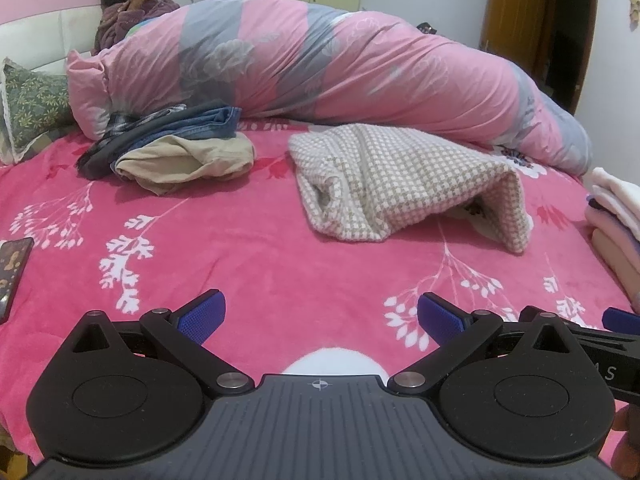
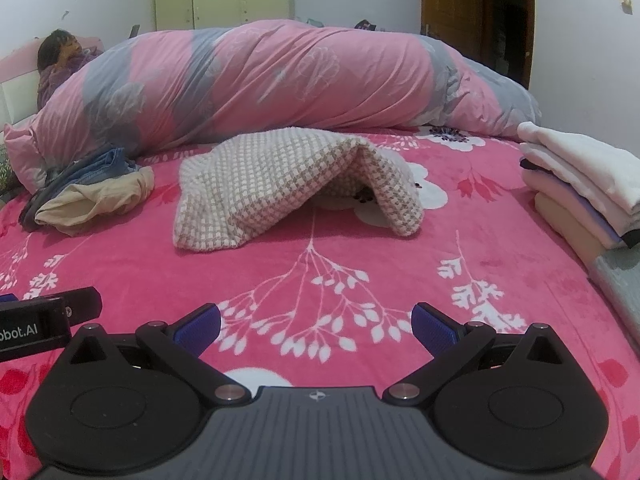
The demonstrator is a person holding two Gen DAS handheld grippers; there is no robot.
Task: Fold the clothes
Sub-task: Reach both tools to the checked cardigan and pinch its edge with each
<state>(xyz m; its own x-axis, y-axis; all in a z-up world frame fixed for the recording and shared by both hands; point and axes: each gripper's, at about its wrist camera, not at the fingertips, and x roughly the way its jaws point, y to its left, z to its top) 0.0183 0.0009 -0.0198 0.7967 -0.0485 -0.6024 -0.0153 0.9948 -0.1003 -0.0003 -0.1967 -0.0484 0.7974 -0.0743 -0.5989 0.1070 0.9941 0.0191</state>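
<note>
Both claws low over the pink bedspread (image 2: 320, 264), side by side, aimed toward the far side of the bed. Left gripper (image 1: 320, 316) spread wide, nothing between the blue pads; right gripper (image 2: 316, 322) likewise spread and empty.

Ahead of both, well apart from the fingertips: a checked sweater (image 2: 296, 184), humped into a tent, long axis running left to right across the line of reach. From the left claw, off to the right of centre (image 1: 400, 184); from the right claw, slightly left of centre — so lying roughly between the two, neither clearly nearer.

Further left, a rumpled heap of clothes (image 1: 172, 148), unfolded. At the right edge, a folded stack (image 2: 580, 188), apparently done. Behind everything, a rolled quilt (image 2: 280, 80).

Probably next: reach forward, one claw to each end of the sweater.
</note>
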